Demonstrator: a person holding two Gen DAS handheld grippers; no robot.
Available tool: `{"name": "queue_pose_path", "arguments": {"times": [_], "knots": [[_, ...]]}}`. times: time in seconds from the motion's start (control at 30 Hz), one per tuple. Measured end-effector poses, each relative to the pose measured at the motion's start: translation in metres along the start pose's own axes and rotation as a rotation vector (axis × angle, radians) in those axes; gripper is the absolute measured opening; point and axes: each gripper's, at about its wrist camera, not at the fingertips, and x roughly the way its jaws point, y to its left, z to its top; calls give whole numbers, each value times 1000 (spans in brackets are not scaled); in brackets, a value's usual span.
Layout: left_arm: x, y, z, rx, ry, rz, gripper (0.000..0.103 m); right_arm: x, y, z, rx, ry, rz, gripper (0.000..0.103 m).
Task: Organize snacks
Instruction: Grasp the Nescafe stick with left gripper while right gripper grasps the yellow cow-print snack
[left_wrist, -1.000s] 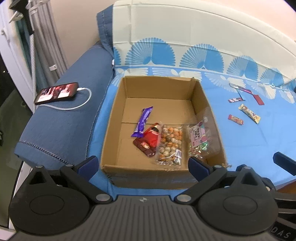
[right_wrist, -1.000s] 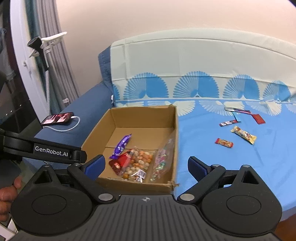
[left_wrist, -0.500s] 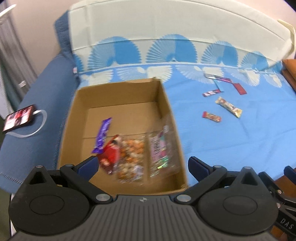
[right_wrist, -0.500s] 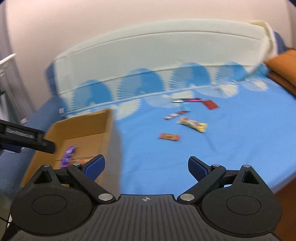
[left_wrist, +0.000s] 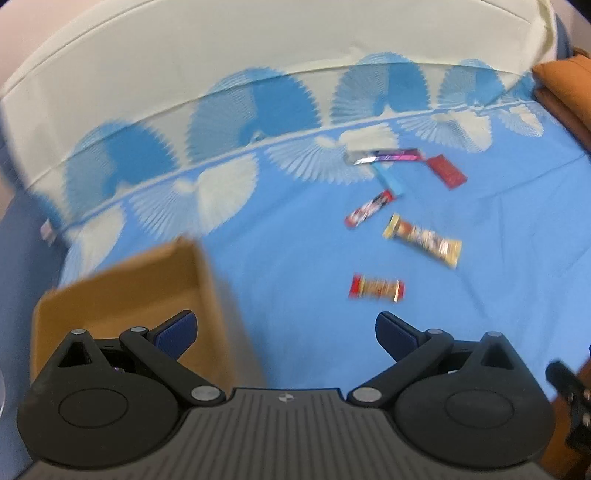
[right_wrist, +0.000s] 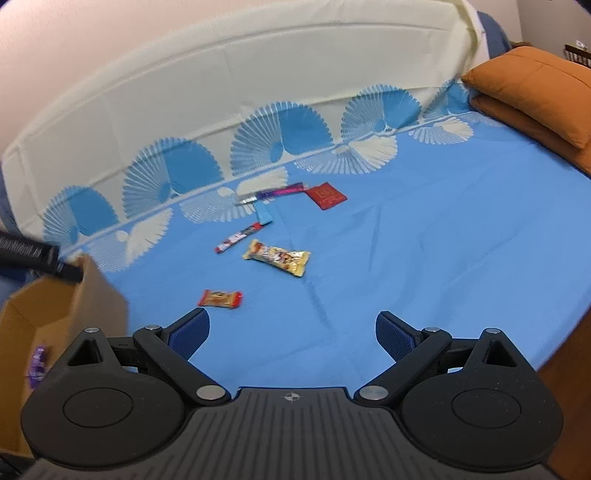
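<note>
Several snacks lie on the blue sheet: a small red-orange bar (right_wrist: 220, 298) nearest me, a yellow bar (right_wrist: 277, 257), a thin red-white stick (right_wrist: 239, 237), a blue packet (right_wrist: 263, 213), a purple-silver stick (right_wrist: 273, 193) and a red square packet (right_wrist: 326, 195). The same snacks show blurred in the left wrist view, with the red-orange bar (left_wrist: 376, 288) and the yellow bar (left_wrist: 423, 240) closest. The cardboard box (left_wrist: 122, 295) is at lower left; it also shows in the right wrist view (right_wrist: 55, 306). My left gripper (left_wrist: 284, 328) and right gripper (right_wrist: 291, 332) are both open and empty above the sheet.
An orange pillow (right_wrist: 535, 92) lies at the right end of the bed. The cream headboard (right_wrist: 258, 74) runs along the back. The bed's front edge drops off at lower right. A purple wrapper (right_wrist: 37, 363) shows inside the box.
Both grippers have swung right, away from the box and toward the loose snacks. The box has slid to the lower left of both views. Both stay open.
</note>
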Motion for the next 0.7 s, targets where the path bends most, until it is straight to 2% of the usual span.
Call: {"name": "queue_pose_path", "arguments": {"times": [0.17,0.3,0.57,0.7], "knots": [[83,-17,53,29,33,-65,103,62,-7,15,-48,35,-6,97],[153,-27,87,14,108,-115,103,119,-7,32,-104,60,-11,97],[252,-68,118,128,173,-117,103,237,9,59,-309,97,50,97],[285,-83,125,198,211,-110,103,282,13,56,-304,172,87,99]]}}
